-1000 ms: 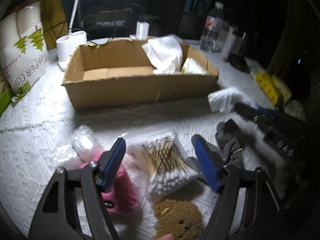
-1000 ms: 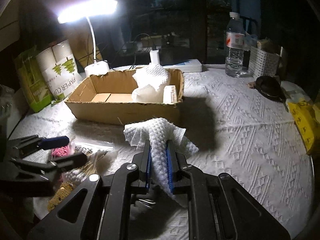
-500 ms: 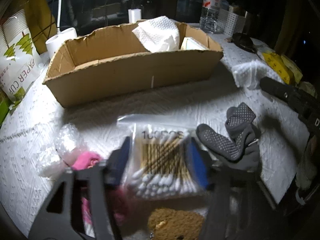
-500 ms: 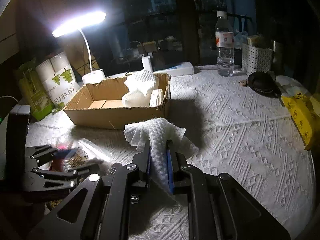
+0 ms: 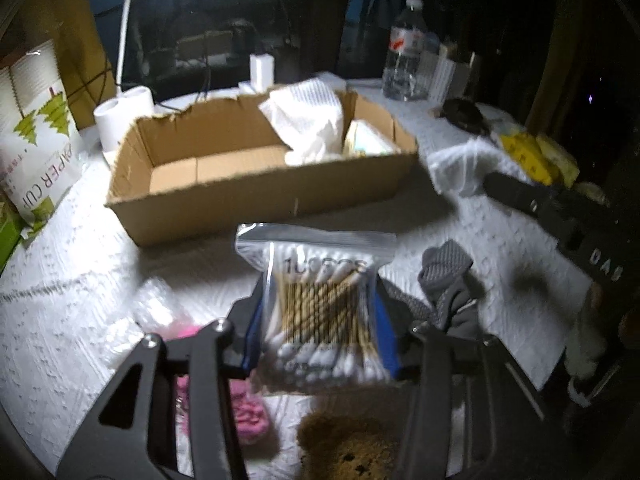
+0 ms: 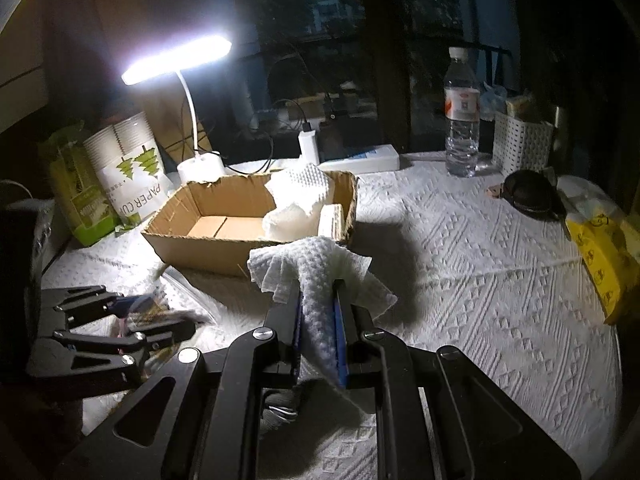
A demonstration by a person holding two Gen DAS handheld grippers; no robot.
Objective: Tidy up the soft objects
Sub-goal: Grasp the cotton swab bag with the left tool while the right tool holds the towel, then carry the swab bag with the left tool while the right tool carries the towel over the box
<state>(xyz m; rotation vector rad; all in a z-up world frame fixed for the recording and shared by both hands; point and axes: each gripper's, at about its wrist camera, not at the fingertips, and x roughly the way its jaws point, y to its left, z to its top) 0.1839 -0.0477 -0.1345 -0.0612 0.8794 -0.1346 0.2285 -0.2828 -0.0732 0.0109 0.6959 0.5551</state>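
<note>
- One cardboard box stands on the white table cover; inside it lie two white paper towels.
- The left gripper has just been closing and pinches one clear bag of cotton swabs, lifted before the box.
- The right gripper, pressed together, holds one embossed paper towel.
- One grey sock lies just beside the bag.

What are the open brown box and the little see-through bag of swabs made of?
The box looks like plain matte cardboard: tan, with ragged torn edges and fold creases. The bag seems to be thin glossy clear plastic with a zip strip on top; the swabs inside look like wooden or bamboo sticks with white cotton tips.
</note>
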